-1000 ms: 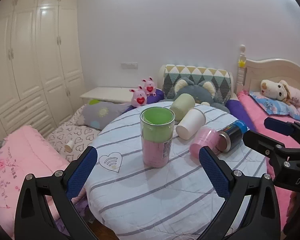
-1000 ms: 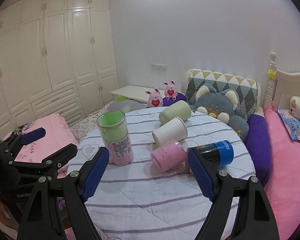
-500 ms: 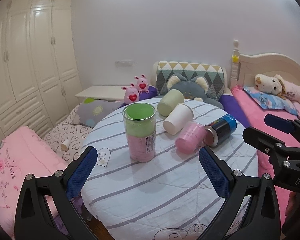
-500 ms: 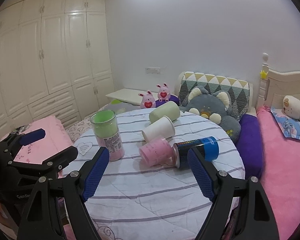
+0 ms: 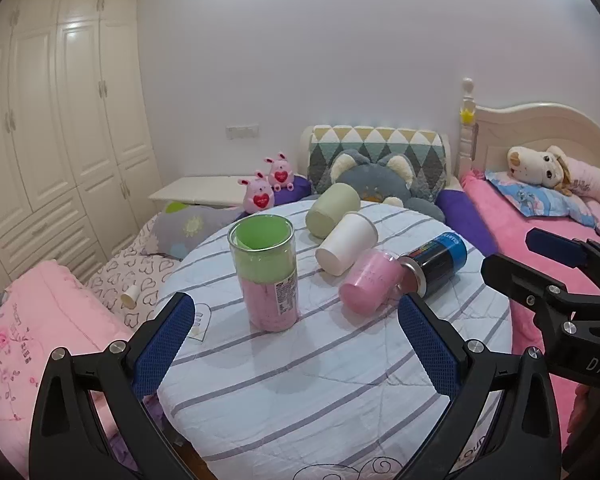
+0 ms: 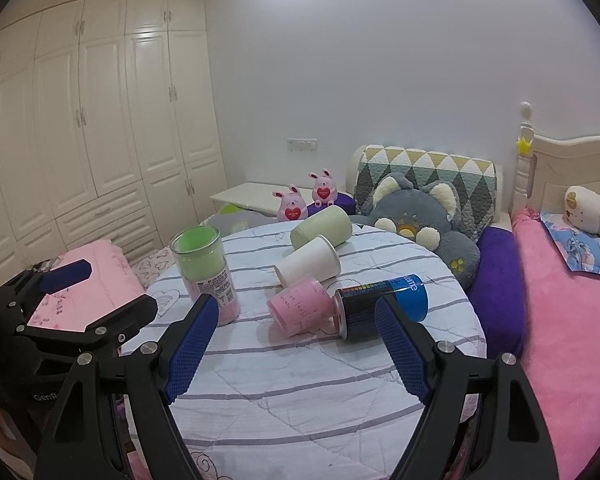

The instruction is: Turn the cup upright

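Cups, pink (image 5: pixel 370 286), white (image 5: pixel 346 248) and green (image 5: pixel 332 215), are lying tipped on the striped counter (image 5: pixel 324 380) beside an upright clear tumbler (image 5: pixel 266 278), while both claws, left (image 5: pixel 300 344) and right (image 6: pixel 296 344), are hovering spread wide, gripping nothing.

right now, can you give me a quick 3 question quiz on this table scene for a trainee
1. True or false: the clear tumbler with green and pink inside stands upright on the striped table.
2. Which lies nearest the dark can? A) the green cup B) the white cup C) the pink cup
3. Fill in: the left gripper and the right gripper both hold ____.

Key: 1 true. 2 C; the pink cup's mouth meets the can's end. 3 nothing; both are open, short of the cups.
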`<move>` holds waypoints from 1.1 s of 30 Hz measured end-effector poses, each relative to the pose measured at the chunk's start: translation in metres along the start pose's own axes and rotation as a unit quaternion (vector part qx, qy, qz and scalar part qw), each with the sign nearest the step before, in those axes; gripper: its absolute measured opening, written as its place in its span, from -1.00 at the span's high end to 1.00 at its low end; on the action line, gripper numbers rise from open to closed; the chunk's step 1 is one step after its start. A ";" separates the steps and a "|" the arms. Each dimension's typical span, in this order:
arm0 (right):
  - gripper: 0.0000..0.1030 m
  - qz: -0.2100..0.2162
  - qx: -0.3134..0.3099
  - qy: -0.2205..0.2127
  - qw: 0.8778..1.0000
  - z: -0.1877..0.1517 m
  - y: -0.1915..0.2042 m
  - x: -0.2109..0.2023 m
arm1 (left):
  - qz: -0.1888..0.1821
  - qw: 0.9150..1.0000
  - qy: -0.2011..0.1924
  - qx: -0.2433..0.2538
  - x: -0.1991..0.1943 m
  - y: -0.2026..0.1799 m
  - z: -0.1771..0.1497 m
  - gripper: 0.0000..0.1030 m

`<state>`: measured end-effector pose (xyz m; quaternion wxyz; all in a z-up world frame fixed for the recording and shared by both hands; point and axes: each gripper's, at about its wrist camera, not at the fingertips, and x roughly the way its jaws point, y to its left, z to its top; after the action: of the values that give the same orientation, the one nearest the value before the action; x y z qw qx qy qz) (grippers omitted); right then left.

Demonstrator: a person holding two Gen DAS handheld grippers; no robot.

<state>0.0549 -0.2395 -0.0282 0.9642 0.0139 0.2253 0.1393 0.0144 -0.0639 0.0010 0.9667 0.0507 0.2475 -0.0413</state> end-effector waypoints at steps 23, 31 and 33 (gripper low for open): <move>-0.59 0.014 -0.007 -0.015 1.000 0.004 0.004 -0.002 | 0.005 1.000 -0.021 0.001 -0.004 0.001 0.004 -0.99; -0.59 0.016 -0.010 -0.016 1.000 0.005 0.007 -0.001 | 0.007 1.000 -0.021 0.000 -0.004 0.002 0.004 -0.99; -0.59 0.015 -0.011 -0.016 1.000 0.004 0.007 -0.001 | 0.008 1.000 -0.021 0.000 -0.003 0.003 0.004 -0.99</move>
<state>0.0537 -0.2325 -0.0232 0.9655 0.0086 0.2083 0.1558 0.0136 -0.0614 0.0064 0.9720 0.0514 0.2269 -0.0340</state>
